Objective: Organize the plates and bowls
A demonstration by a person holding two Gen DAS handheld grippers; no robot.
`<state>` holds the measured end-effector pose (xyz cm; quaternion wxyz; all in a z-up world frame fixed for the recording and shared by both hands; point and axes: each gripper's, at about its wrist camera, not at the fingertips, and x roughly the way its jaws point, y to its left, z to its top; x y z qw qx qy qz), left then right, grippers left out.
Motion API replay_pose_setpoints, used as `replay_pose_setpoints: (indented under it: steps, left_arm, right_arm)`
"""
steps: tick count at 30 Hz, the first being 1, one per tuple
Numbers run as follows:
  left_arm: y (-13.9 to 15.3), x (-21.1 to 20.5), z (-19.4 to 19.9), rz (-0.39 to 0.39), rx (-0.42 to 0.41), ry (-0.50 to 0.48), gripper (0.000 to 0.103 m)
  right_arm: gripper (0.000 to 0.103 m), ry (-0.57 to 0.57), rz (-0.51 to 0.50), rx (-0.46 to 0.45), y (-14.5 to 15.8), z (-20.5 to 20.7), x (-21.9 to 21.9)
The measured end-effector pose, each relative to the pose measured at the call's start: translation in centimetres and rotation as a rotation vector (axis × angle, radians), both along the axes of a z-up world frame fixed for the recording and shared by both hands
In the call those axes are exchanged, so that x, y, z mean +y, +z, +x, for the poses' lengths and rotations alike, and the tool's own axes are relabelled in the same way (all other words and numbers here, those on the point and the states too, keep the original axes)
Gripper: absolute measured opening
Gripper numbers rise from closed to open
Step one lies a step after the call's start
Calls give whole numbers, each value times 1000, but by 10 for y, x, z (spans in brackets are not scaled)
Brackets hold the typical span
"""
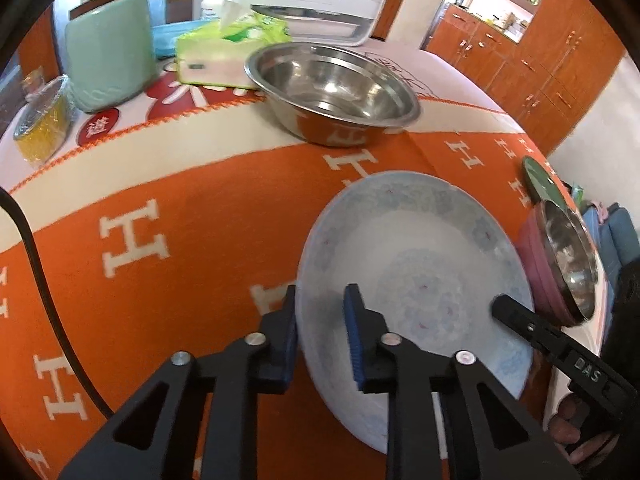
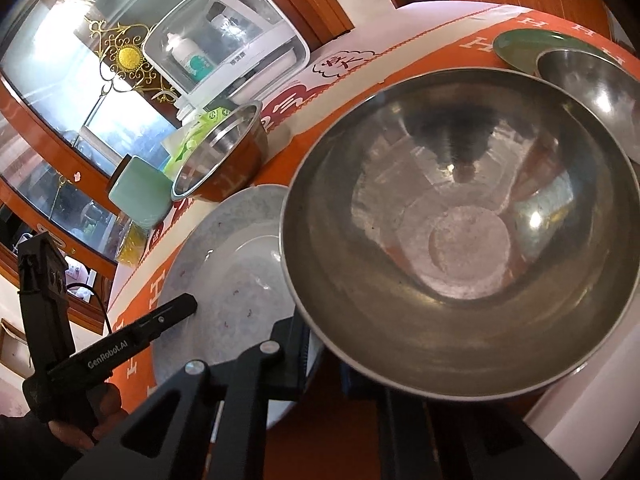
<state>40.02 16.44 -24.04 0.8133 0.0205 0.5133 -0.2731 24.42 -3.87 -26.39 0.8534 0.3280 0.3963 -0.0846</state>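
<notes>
left gripper (image 1: 320, 336): fingers parted, straddling the white plate (image 1: 416, 280) rim | right gripper (image 2: 324, 356): fingers clamped on the steel bowl (image 2: 460, 232) rim

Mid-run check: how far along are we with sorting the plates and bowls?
Done: one small steel bowl already sits on the green plate.
In hand: the right gripper holds a steel bowl by its rim, raised beside the white plate; the left gripper straddles that plate's edge, apparently not yet clamped.
Left: the large steel bowl by the tissue pack remains unsorted.
</notes>
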Motion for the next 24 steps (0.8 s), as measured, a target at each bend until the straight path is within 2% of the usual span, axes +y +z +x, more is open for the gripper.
replay_pose_setpoints:
  steps: [5,14,24]
  left_arm:
    - [0,2,-1,-6,19,-1,19]
    - [2,19,-19,14,70,-10,19]
    - [4,72,-48,17,139,63,19]
  right_arm:
    - [12,18,-47,25,3,2,6]
    - [12,73,-47,83,7,-7,21]
    - [12,271,-101,114,19,-20,72]
